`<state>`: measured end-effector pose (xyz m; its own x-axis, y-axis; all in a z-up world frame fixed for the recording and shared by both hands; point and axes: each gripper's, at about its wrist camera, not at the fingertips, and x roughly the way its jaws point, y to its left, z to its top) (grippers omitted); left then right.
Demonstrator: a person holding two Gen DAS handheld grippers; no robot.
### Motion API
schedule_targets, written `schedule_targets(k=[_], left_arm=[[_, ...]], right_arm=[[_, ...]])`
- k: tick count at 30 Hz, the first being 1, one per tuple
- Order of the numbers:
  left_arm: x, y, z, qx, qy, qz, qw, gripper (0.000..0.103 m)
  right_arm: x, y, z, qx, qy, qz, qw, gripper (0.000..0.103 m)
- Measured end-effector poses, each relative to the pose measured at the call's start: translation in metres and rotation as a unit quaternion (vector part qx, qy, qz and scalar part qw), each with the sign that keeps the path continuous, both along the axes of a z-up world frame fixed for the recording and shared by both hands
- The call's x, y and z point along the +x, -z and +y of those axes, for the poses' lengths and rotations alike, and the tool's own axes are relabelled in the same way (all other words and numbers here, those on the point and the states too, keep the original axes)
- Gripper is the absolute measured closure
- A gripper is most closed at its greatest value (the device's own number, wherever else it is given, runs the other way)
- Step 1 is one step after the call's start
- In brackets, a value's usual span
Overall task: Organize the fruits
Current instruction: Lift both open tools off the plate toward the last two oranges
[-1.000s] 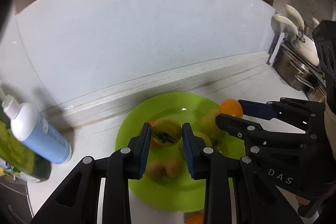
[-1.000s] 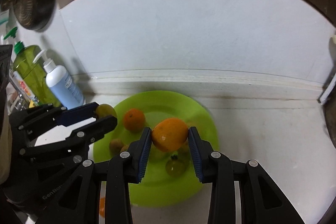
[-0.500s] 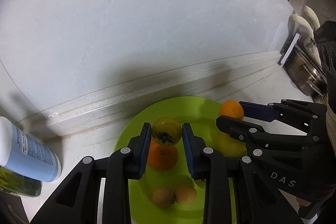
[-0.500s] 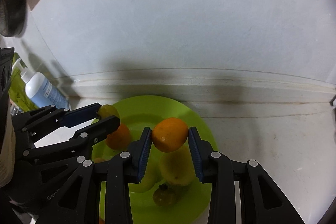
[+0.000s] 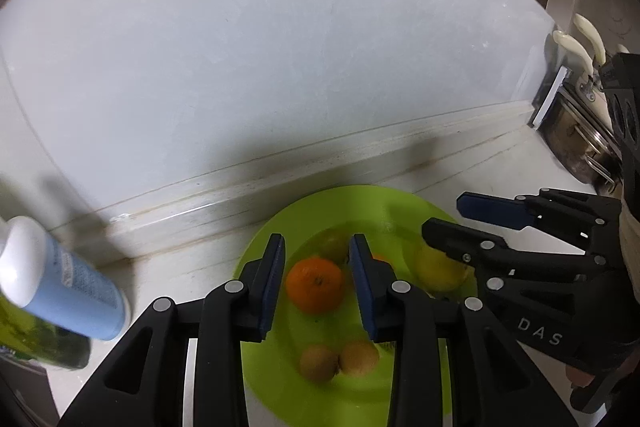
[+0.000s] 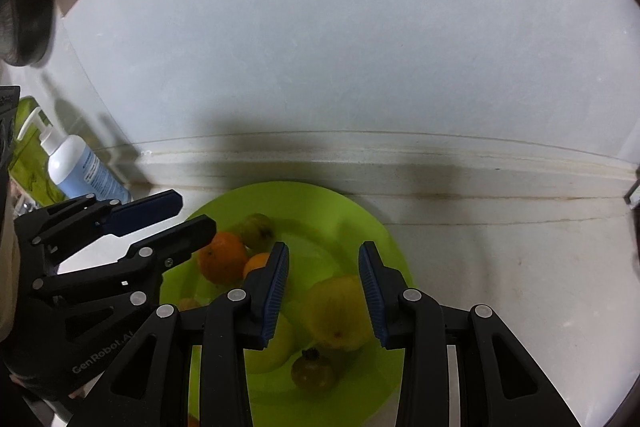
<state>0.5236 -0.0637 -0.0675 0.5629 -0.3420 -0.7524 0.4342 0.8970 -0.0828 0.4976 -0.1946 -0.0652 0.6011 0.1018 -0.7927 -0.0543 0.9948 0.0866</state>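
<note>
A lime green plate [image 5: 404,205] [image 6: 360,223] lies on the white counter by the wall. It holds an orange [image 5: 315,284] [image 6: 222,262], a smaller orange [image 6: 256,264], a greenish round fruit [image 5: 331,242] [image 6: 256,229], a large yellow fruit [image 5: 438,267] [image 6: 338,311], two small brown fruits [image 5: 339,359] and a dark small fruit [image 6: 312,369]. My left gripper [image 5: 317,281] is open and empty above the orange. My right gripper [image 6: 323,293] is open and empty above the yellow fruit. Each gripper also shows in the other's view, the right [image 5: 460,217] and the left [image 6: 188,215].
A white and blue pump bottle [image 5: 60,283] [image 6: 82,169] and a green bottle [image 6: 28,155] stand at the left by the wall. Steel pots with cream handles [image 5: 576,115] stand at the right. The white wall and its ledge run close behind the plate.
Both grippers have opened. The greenish fruit left my left gripper and the small orange left my right gripper; both now lie on the plate. Both grippers stay above the plate.
</note>
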Motion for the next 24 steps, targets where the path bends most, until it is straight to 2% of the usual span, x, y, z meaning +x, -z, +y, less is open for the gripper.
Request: schedule_targets(k=[6,8,11,14,19,24], left_arm=[[-0.022,-0.019,0.009,0.01,-0.013,-0.023,0.9996,0.066],[-0.032,-0.026,0.011,0.007,-0.016,-0.034,0.9993,0.06],[-0.046,-0.038,0.019,-0.003,-0.019,-0.042,0.9989,0.056],[-0.062,-0.05,0.028,-0.012,-0.019,-0.054,0.9983,0.048],[-0.09,-0.066,0.038,-0.017,-0.018,-0.078,0.9966,0.04],[-0.115,-0.077,0.052,-0.023,-0.02,-0.094,0.9951,0.031]], right_arm=[[-0.024,-0.017,0.008,-0.012,0.003,-0.029,1.0,0.066],[-0.033,-0.025,0.011,-0.014,0.003,-0.041,0.999,0.066],[-0.05,-0.037,0.015,-0.015,0.006,-0.058,0.998,0.065],[-0.067,-0.049,0.018,-0.019,0.009,-0.075,0.997,0.06],[-0.099,-0.069,0.027,-0.029,0.015,-0.104,0.994,0.059],[-0.129,-0.082,0.032,-0.039,0.024,-0.128,0.991,0.05]])
